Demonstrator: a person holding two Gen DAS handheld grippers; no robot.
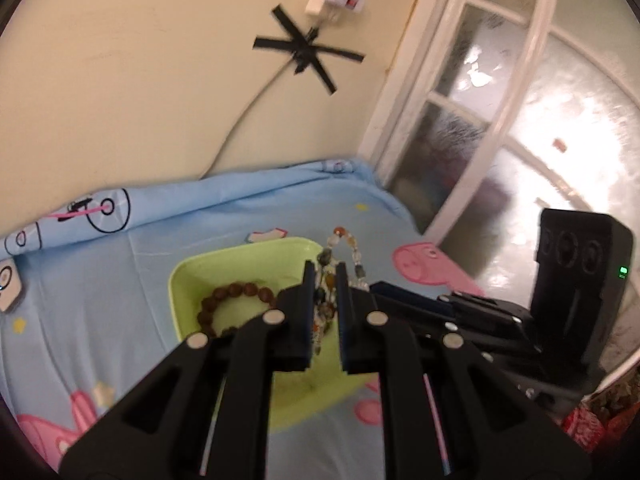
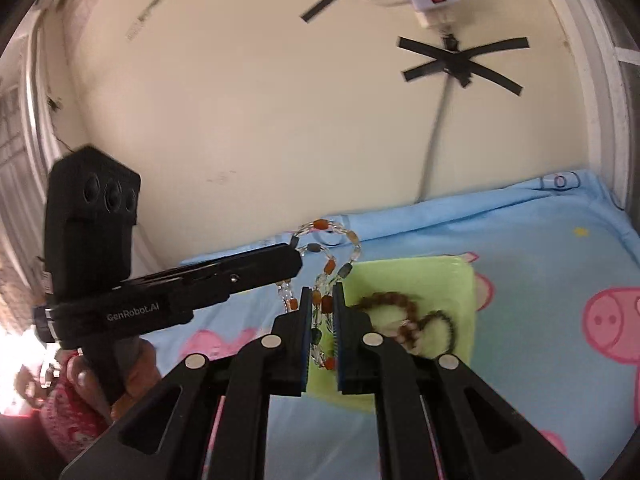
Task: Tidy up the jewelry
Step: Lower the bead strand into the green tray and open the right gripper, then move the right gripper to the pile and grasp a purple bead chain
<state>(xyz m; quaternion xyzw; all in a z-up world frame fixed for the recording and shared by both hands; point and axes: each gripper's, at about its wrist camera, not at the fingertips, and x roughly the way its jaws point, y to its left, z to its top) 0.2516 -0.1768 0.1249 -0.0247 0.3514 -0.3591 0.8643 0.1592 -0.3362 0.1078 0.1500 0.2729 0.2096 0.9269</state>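
Both the left gripper (image 1: pixel 323 280) and right gripper (image 2: pixel 322 300) are clamped on the multicolored glass-bead necklace (image 2: pixel 326 268) mid-frame above the square lime-green plastic tray (image 1: pixel 188 280) holding a brown wooden-bead bracelet (image 1: pixel 232 300), though only the right wrist view shows a thin dark bracelet (image 2: pixel 444 326) too.

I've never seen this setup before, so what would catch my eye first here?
A multicolored bead strand, held above the green tray by both grippers: left and right. A brown bead bracelet lies in the tray, on a blue cartoon-pig bedsheet.
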